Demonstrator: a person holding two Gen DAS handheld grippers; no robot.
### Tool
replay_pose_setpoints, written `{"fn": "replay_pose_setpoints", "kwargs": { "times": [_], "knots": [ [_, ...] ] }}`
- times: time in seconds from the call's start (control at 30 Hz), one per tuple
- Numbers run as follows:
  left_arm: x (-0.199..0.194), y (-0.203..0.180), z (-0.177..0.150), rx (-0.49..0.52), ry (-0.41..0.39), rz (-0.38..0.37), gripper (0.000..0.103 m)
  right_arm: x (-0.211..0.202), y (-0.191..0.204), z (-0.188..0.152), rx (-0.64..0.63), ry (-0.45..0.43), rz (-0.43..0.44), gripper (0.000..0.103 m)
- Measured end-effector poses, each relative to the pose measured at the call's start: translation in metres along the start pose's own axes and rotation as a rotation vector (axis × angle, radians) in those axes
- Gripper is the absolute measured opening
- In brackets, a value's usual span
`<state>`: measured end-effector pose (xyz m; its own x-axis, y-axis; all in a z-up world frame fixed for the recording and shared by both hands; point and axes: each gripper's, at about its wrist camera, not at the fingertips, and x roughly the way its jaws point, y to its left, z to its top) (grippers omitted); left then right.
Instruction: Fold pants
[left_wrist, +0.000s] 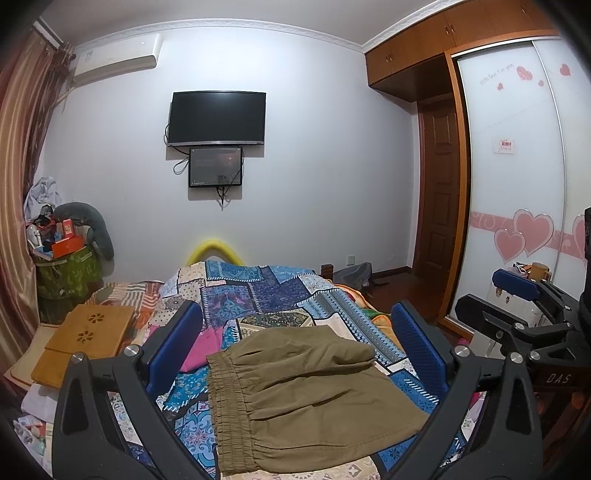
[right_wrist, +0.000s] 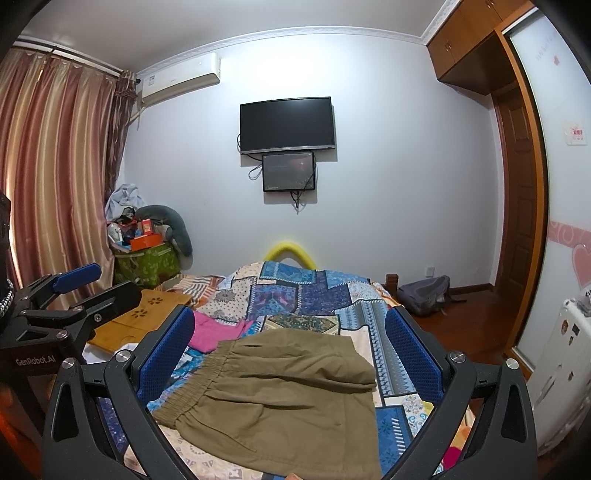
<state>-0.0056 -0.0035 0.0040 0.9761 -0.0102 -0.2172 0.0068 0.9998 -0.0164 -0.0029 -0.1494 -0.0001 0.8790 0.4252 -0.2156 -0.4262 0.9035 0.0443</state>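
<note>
Both hand-held grippers (left_wrist: 295, 339) (right_wrist: 290, 341) wide apart above folded olive pants (left_wrist: 310, 402).

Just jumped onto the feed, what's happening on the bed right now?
A person holds two handheld grippers above a pair of olive-green pants lying on the patchwork quilt. The pants already look folded over, elastic waistband toward the left. The left gripper and the right gripper are both open and hold nothing; neither touches the fabric. A pink garment lies on the quilt just beyond the waistband, with a wooden lap tray farther left.
</note>
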Motion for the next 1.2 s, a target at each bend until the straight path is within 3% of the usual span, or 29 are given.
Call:
{"fn": "replay_pose_setpoints", "kwargs": {
  "times": [1.2],
  "knots": [
    [0.0008,0.0017,0.0014,-0.007,-0.005,0.010,0.103,-0.0009,0.0018,0.0009,0.003,-0.005,0.002,0.103]
  ]
}}
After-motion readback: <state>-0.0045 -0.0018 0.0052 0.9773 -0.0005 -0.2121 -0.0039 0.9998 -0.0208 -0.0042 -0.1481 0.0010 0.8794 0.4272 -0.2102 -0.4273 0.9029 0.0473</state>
